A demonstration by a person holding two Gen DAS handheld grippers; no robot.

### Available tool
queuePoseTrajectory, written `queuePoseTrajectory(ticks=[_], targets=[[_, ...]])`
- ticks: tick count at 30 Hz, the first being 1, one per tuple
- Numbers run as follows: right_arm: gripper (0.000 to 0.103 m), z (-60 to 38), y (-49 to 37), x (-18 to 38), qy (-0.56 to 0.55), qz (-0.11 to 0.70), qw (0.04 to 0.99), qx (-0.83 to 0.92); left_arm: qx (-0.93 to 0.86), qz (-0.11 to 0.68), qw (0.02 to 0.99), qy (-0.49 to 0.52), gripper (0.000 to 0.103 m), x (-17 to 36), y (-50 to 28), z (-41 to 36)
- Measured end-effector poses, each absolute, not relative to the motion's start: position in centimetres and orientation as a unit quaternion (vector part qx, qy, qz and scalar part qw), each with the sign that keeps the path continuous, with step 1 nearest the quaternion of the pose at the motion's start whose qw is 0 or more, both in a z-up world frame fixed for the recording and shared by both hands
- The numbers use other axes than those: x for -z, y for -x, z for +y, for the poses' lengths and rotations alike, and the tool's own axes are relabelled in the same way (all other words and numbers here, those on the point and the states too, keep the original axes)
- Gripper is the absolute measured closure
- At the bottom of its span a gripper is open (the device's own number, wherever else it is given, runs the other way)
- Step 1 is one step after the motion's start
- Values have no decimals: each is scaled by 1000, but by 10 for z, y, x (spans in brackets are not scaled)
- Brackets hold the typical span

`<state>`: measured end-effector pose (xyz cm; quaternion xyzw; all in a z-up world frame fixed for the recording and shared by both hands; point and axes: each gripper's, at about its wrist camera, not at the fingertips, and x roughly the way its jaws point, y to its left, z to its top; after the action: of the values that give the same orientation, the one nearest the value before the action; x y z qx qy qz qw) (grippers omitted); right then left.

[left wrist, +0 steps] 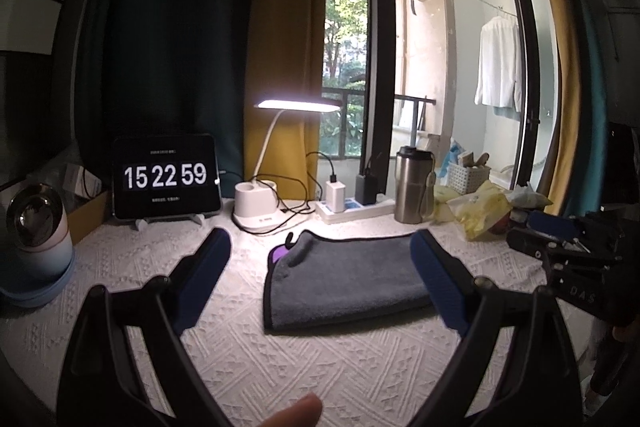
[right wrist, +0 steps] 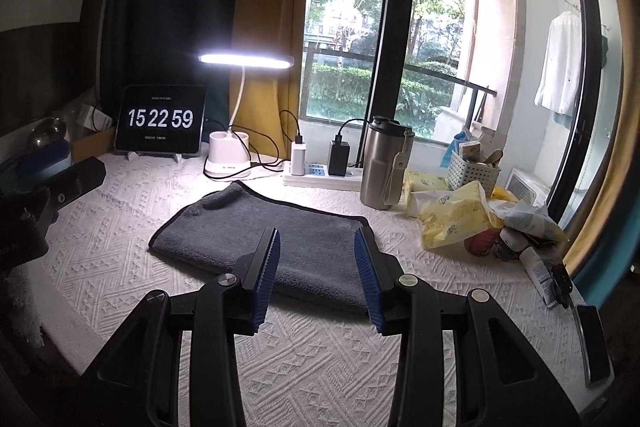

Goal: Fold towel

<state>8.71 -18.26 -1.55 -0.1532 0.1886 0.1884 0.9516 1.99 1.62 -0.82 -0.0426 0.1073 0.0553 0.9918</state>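
Grey terry towel with dark binding [right wrist: 264, 227]: laid folded on white textured counter [right wrist: 320, 367]. Left tool [left wrist: 320, 267], right tool [right wrist: 316, 275]: both parted, nothing held. Risk: only 1 layer pinched, fold undone; steel tumbler [right wrist: 384, 167] nearby toppled.

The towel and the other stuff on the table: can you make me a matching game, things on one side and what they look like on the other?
Things:
1. towel
2. desk lamp
3. tablet clock
4. steel tumbler

Descriptions:
A. switched on, glowing white
B. grey, folded, lying flat on the white cloth
C. standing upright beside the power strip
D. showing 15 22 59

Pairs: 1-B, 2-A, 3-D, 4-C
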Motion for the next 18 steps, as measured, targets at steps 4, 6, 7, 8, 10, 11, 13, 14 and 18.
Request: queuePoseTrajectory(ticks=[4, 6, 7, 8, 10, 11, 13, 14, 18], targets=[[62, -185, -76, 17, 148, 183, 952, -196, -58, 93, 993, 41, 11, 9, -8, 16], [62, -185, -71, 17, 146, 183, 952, -197, -59, 88, 994, 41, 11, 9, -3, 16], [62, -185, -69, 17, 145, 185, 952, -198, -59, 86, 994, 42, 11, 9, -1, 16], [62, -185, -66, 17, 145, 185, 952, -199, -58, 86, 994, 42, 11, 9, 1, 16], [62, -185, -59, 16, 146, 181, 953, -197, -60, 85, 994, 45, 11, 8, 5, 15], [62, -185, -56, 15, 145, 179, 953, -196, -63, 81, 994, 46, 11, 7, 8, 15], [62, -187, -49, 14, 139, 173, 955, -195, -68, 70, 994, 45, 11, 5, 16, 14], [62, -188, -45, 14, 134, 171, 957, -195, -69, 66, 994, 43, 11, 5, 19, 14], [61, -192, -30, 15, 123, 160, 961, -192, -70, 61, 995, 41, 11, 3, 32, 14]])
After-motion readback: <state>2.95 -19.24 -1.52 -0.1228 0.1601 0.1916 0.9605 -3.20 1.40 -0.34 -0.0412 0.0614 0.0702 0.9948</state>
